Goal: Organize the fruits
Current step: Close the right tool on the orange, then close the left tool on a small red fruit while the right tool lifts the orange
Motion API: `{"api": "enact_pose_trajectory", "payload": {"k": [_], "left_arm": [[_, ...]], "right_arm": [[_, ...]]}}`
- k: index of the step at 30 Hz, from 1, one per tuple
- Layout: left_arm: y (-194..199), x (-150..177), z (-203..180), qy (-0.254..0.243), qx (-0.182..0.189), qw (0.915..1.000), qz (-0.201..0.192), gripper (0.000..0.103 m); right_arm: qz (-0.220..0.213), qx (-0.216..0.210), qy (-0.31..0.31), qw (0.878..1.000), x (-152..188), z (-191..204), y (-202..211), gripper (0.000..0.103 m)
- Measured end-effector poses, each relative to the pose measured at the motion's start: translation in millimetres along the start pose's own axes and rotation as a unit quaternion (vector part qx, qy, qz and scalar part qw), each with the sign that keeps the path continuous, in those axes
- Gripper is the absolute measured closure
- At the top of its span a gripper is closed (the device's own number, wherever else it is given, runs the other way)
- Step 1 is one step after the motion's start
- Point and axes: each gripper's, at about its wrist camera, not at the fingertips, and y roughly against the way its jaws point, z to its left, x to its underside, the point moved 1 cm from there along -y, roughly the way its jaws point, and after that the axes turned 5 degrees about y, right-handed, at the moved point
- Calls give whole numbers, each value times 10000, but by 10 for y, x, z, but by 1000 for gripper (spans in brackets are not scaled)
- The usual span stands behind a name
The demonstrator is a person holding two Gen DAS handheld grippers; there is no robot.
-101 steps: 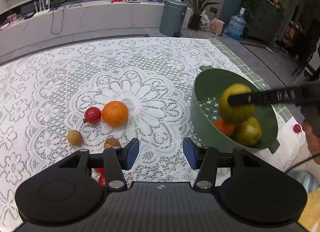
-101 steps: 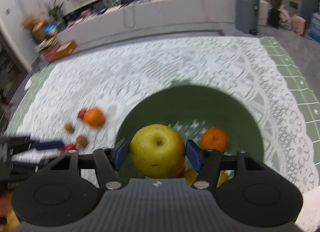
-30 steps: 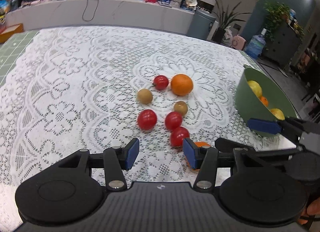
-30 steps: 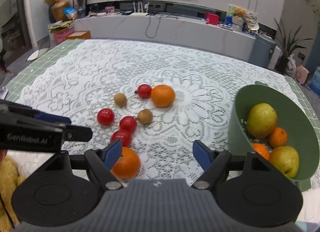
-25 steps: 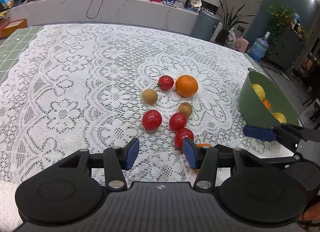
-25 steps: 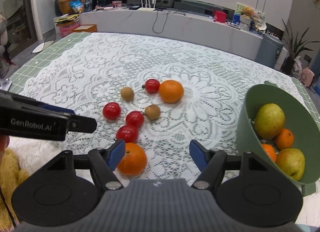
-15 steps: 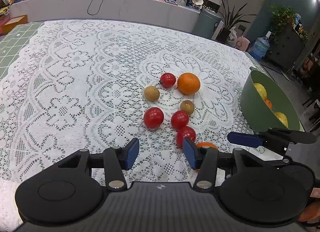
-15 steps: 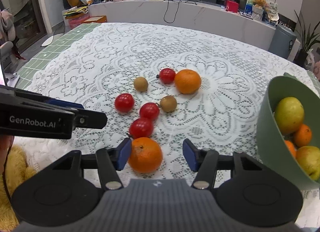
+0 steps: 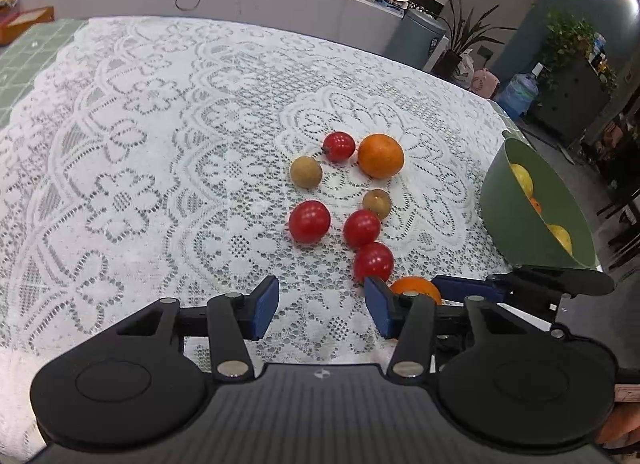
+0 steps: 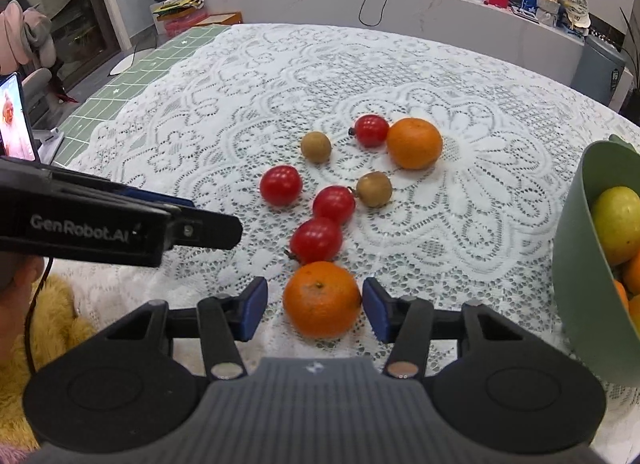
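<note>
My right gripper [image 10: 314, 310] is open with its jaws on either side of a near orange [image 10: 322, 299] on the lace cloth; the right pad touches it, the left stands a little apart. That orange [image 9: 416, 288] shows partly hidden in the left wrist view. Beyond lie several red tomatoes [image 10: 316, 240], two brown kiwis [image 10: 374, 189] and a second orange [image 10: 414, 143]. The green bowl [image 10: 580, 264] at the right holds a yellow-green apple [image 10: 618, 223] and more fruit. My left gripper [image 9: 322, 308] is open and empty above the cloth.
The lace cloth [image 9: 160, 143] covers the table, with green grid mat [image 10: 120, 95] at the far left. A grey bin [image 9: 416, 37] and plants stand beyond the table. A yellow plush thing [image 10: 52, 328] lies at the near left edge.
My right gripper dropped the apple into the bowl, swung left and came down around the near orange, its jaws narrowing. The left gripper stayed open and shifted slightly.
</note>
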Motion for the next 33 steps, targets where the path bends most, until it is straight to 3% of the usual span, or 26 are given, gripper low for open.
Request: {"api": "enact_pose_trajectory", "payload": {"k": [2, 8, 12, 15, 20, 26, 33], "left_arm": [[-10, 8, -36, -92, -7, 10000, 16, 45], [1, 54, -156, -501, 61, 9987, -19, 46], [-64, 78, -216, -731, -37, 9973, -68, 46], [-148, 71, -352, -1152, -105, 9931, -172, 47], [-325, 148, -592, -1787, -301, 9830, -297, 48], [-443, 178, -600, -1829, -504, 9814, -302, 55], [-472, 161, -582, -1671, -310, 9851, -248, 69]], "right_arm": [[31, 56, -22, 10000, 7, -8, -5, 61], [-207, 324, -322, 9987, 27, -123, 114, 62], [-311, 599, -914, 9935, 47, -333, 189, 62], [-395, 567, -1304, 9891, 62, -451, 230, 62], [-464, 581, -1434, 9869, 62, -481, 242, 62], [-382, 501, -1546, 9860, 53, -513, 191, 62], [-320, 500, -1509, 9868, 46, -501, 148, 62]]}}
